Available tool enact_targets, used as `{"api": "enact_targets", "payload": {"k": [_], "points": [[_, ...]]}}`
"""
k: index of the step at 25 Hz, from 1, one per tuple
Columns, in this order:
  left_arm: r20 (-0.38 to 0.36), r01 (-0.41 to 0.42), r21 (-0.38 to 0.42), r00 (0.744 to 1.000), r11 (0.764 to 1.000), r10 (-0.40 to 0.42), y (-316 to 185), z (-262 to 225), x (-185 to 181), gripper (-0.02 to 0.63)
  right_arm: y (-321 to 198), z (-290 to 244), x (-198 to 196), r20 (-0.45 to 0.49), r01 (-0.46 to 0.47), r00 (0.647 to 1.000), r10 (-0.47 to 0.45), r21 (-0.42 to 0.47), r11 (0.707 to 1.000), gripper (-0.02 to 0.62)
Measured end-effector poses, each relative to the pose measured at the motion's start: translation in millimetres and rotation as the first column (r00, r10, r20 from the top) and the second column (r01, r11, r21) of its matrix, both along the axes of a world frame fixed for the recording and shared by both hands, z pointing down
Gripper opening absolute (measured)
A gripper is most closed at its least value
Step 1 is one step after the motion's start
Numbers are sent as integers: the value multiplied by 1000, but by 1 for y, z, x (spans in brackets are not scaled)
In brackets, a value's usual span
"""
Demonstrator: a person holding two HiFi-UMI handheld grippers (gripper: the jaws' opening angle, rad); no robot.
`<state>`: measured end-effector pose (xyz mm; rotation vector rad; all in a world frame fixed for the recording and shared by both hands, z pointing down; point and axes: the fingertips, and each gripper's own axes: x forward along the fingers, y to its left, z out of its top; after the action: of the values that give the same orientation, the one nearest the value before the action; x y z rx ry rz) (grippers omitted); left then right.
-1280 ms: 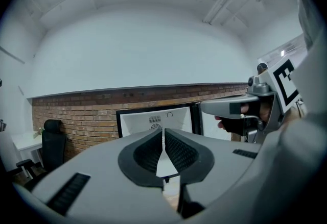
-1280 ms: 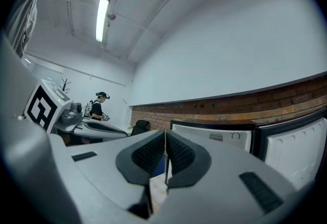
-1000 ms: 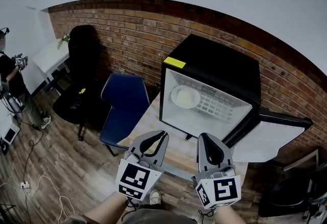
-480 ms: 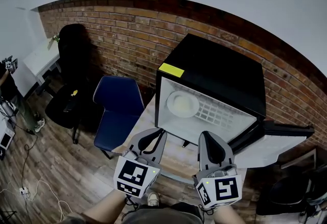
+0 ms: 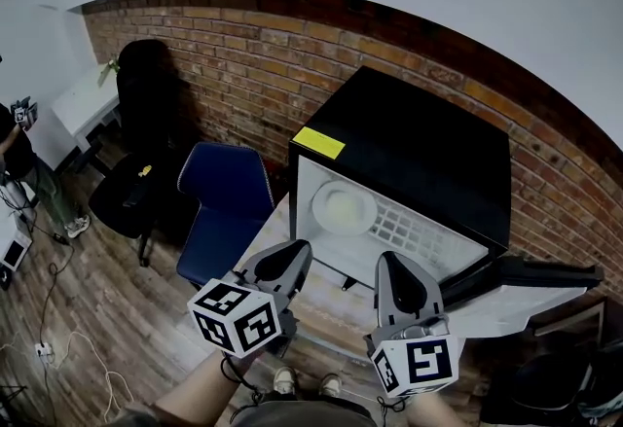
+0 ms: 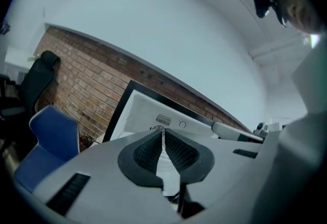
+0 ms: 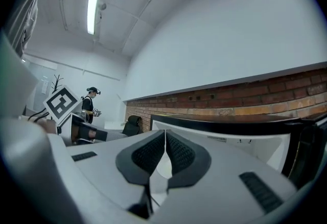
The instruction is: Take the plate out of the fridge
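A white plate [image 5: 342, 206] lies on the wire shelf inside a small black fridge [image 5: 409, 143] whose door [image 5: 516, 289] hangs open to the right. Both grippers are held in front of the fridge, short of its opening. My left gripper [image 5: 296, 254] is shut with nothing in it, and it points at the fridge interior [image 6: 153, 116] in the left gripper view. My right gripper [image 5: 390, 265] is shut and empty too. Between its closed jaws in the right gripper view a sliver of the plate [image 7: 162, 165] shows. The fridge's white inside [image 7: 245, 144] lies ahead.
The fridge stands on a wooden table [image 5: 331, 303] against a brick wall [image 5: 243, 55]. A blue chair [image 5: 226, 192] and a black office chair [image 5: 136, 162] stand to the left. A person [image 5: 15, 153] is at the far left. A yellow label [image 5: 319, 142] marks the fridge's top edge.
The head view has drifted so the fridge sits slightly lower and left. My left gripper has rolled, turning its marker cube leftward. The right gripper has barely moved.
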<state>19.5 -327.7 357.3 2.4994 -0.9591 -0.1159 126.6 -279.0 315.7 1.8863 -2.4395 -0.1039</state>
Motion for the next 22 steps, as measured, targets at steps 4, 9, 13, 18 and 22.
{"api": "enact_targets", "payload": {"k": [4, 9, 13, 18, 22], "points": [[-132, -13, -74, 991, 997, 3, -7, -5, 8, 28, -8, -1, 6, 2, 29, 1000, -29, -2, 1000, 31], [-267, -31, -184, 963, 982, -20, -21, 2, 15, 45, -17, 1, 9, 4, 48, 999, -48, -7, 999, 31], [-358, -66, -245, 933, 967, -27, -29, 9, 24, 116, -23, 2, 15, 4, 53, 999, -53, -11, 999, 31], [-424, -95, -307, 904, 947, -47, -44, 25, 32, 152, -32, 5, 21, 5, 58, 998, -58, -18, 998, 31], [-438, -95, -378, 895, 921, -88, -58, 49, 36, 172, -41, 8, 18, -10, 75, 997, -75, -25, 997, 31]]}}
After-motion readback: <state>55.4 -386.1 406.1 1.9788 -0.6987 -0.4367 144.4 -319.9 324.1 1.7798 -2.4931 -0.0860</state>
